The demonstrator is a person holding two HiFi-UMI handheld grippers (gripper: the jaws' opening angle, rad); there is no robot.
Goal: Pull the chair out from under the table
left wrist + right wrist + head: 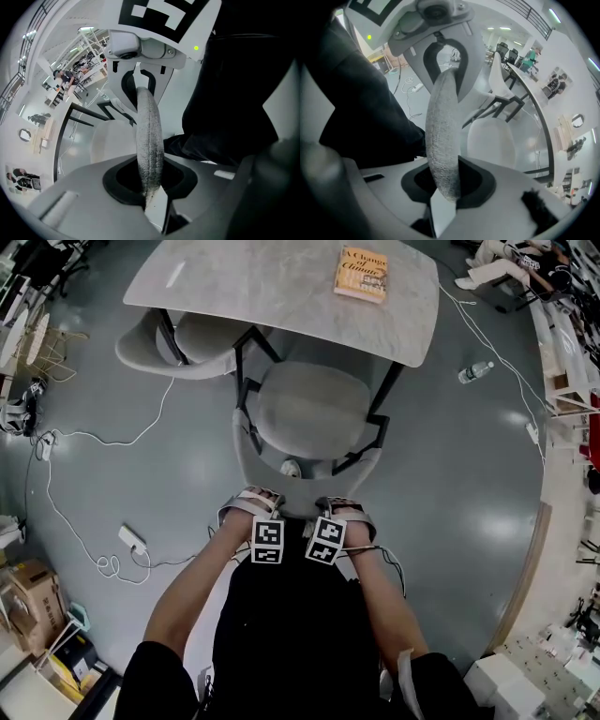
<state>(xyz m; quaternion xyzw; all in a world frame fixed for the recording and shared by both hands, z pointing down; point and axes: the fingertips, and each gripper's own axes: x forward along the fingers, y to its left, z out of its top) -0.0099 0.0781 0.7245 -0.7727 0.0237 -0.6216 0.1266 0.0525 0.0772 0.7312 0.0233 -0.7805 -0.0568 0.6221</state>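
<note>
Chair: its grey seat sits partly under the counter, with the backrest toward the person.
Left hand-held gripper: clamped on the backrest's padded top rim, left of the middle.
Right hand-held gripper: clamped on the same rim, right of the middle.
Doing it well: draw both hands back evenly and level, so the chair comes straight and clears the counter's black legs.

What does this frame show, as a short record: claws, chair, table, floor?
left claw: shut on the backrest rim
right claw: shut on the same rim, beside the left one
chair: seat showing in front of the table edge
table: pale top, one book on it
second chair: partly under the table, at left
floor: a bottle at right
</note>
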